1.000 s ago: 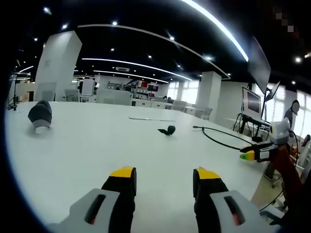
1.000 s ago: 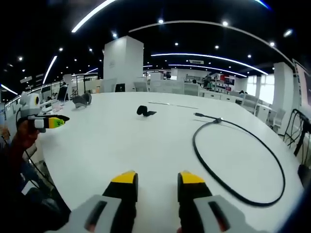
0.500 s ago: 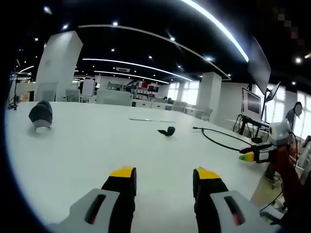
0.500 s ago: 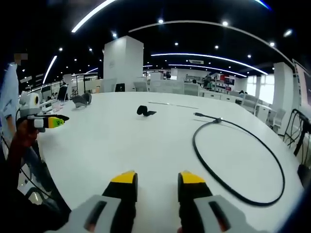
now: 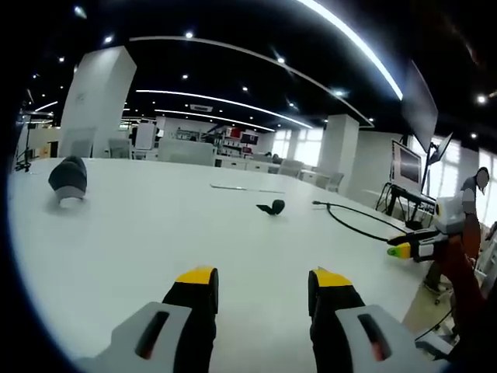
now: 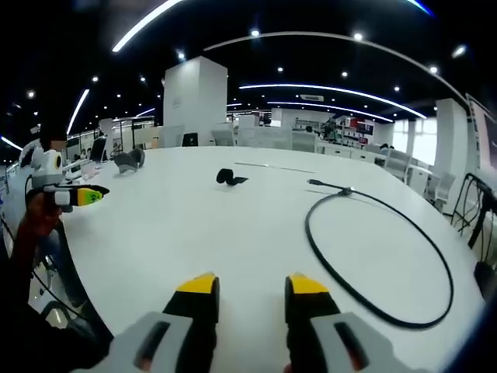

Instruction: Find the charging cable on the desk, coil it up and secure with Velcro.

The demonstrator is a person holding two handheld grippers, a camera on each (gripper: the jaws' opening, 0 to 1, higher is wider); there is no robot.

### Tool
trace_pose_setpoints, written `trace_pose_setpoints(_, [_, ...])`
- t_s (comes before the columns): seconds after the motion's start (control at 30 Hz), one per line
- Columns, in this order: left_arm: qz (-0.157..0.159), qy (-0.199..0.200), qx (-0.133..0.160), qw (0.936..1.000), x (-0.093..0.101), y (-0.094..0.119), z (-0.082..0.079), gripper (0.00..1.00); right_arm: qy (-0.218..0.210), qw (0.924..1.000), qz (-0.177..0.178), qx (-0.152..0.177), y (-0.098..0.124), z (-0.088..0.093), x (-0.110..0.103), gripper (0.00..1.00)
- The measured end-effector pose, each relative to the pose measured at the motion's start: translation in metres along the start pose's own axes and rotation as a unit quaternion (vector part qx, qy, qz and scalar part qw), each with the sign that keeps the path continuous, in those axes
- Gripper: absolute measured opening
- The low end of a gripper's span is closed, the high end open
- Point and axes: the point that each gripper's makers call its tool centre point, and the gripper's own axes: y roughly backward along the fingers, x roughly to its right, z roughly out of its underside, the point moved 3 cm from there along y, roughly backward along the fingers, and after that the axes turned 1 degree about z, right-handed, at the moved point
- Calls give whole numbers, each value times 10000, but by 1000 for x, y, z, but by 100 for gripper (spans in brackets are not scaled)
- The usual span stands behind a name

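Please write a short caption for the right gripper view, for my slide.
Open right tongs hover over a white desk with a looped black cable and a Velcro strap.

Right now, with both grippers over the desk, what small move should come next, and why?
Probably ease the right gripper forward and to its right, toward the near arc of the charging cable. Its jaws stand open and empty, and the cable lies in a loose loop on the white desk, untouched. The Velcro strap lies farther off.
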Motion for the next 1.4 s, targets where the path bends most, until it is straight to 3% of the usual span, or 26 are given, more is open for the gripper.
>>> trace_pose_setpoints(0.63, [227,22,-75,9997,23,-22,-5,45,-35,10000,90,21,5,-4,13,35])
trace_pose_setpoints(1.07, [258,-77,-95,9996,39,-43,-12,45,-73,9997,200,72,10,-12,42,34])
trace_pose_setpoints(1.4, [568,-201,-122,9981,70,-69,-20,45,-33,9993,372,79,14,-15,71,34])
